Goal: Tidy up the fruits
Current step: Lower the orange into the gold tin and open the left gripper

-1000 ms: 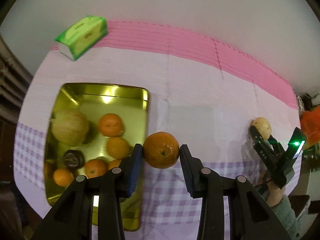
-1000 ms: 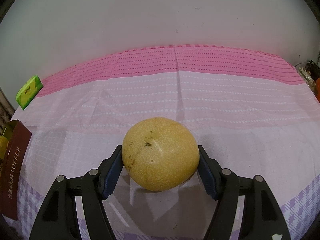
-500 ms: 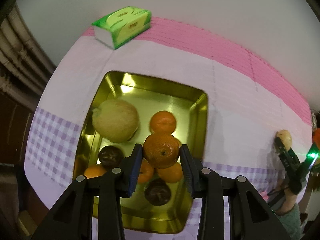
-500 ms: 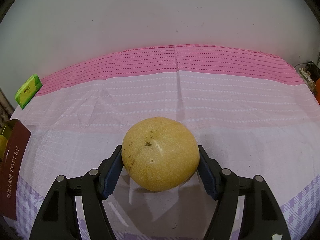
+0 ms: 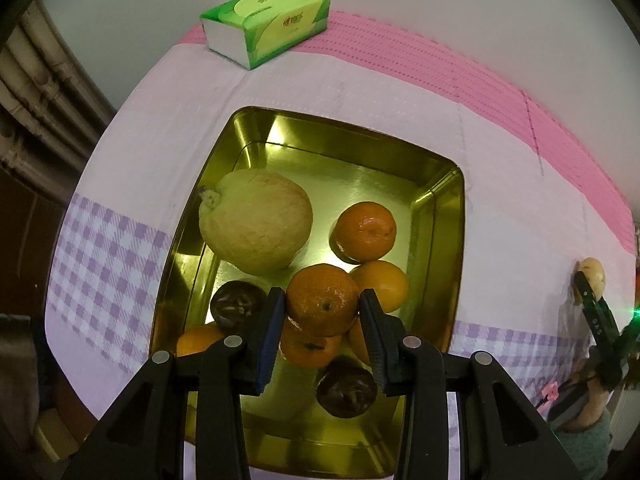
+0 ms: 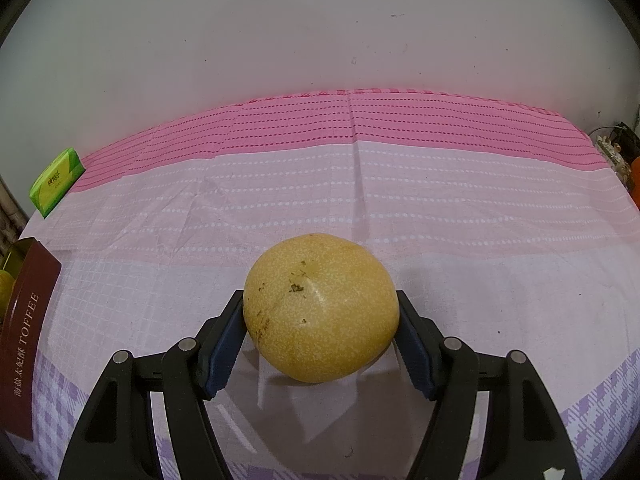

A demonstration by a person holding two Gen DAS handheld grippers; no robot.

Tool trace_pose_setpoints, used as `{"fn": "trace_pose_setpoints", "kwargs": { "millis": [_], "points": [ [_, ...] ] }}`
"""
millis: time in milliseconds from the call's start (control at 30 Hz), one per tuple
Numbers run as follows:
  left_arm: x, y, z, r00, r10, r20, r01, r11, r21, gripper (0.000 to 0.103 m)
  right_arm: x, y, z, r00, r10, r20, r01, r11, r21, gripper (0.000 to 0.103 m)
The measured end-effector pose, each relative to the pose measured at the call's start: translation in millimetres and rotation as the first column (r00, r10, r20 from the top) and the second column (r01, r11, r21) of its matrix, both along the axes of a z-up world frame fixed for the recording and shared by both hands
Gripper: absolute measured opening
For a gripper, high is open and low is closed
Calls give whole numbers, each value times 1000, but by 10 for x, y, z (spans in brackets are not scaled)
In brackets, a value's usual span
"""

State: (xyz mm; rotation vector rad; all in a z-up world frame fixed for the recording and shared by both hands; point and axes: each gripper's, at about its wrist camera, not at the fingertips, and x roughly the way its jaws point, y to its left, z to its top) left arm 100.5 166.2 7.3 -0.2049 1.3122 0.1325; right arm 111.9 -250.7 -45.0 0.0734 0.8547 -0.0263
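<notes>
Fruits mostly sit in the gold metal tin (image 5: pixel 440 216) already; the left gripper (image 5: pixel 322 309) pinches a round orange tangerine (image 5: pixel 322 300) above it, unreleased, while the right gripper (image 6: pixel 321 334) clamps a speckled yellow pear (image 6: pixel 321 314) over the tablecloth.

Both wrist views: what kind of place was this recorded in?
Probably a home, at a table against a plain wall: a pink and lilac tablecloth, a green tissue pack, and a gold tin holding fruit point to a household setting.
</notes>
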Motion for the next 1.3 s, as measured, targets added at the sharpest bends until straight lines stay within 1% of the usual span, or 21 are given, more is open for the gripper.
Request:
{"fn": "trace_pose_setpoints", "kwargs": {
  "millis": [167, 433, 633, 900, 1167, 1300],
  "points": [
    [20, 42, -86, 1000, 0, -16, 0, 1000, -3, 39, 7, -5, -5, 1000, 0, -1, 0, 1000, -3, 67],
    [45, 81, -149, 1000, 5, -10, -5, 1000, -8, 39, 10, -2, -9, 1000, 0, -2, 0, 1000, -7, 67],
    [81, 91, -206, 1000, 5, -26, -5, 1000, -1, 39, 29, -8, -14, 1000, 1, -4, -1, 1000, -13, 67],
    [72, 87, -257, 1000, 4, -27, -3, 1000, 3, 40, 41, 2, -17, 1000, 1, -8, -1, 1000, -28, 67],
    [-51, 108, -163, 1000, -3, 0, 3, 1000, 17, 40, 69, 19, -17, 1000, 0, -15, 0, 999, -42, 67],
    [-138, 165, -89, 1000, 4, 31, -5, 999, 34, 41, 74, 25, -19, 1000, -2, -18, 1, 999, -47, 67]
  ]
}}
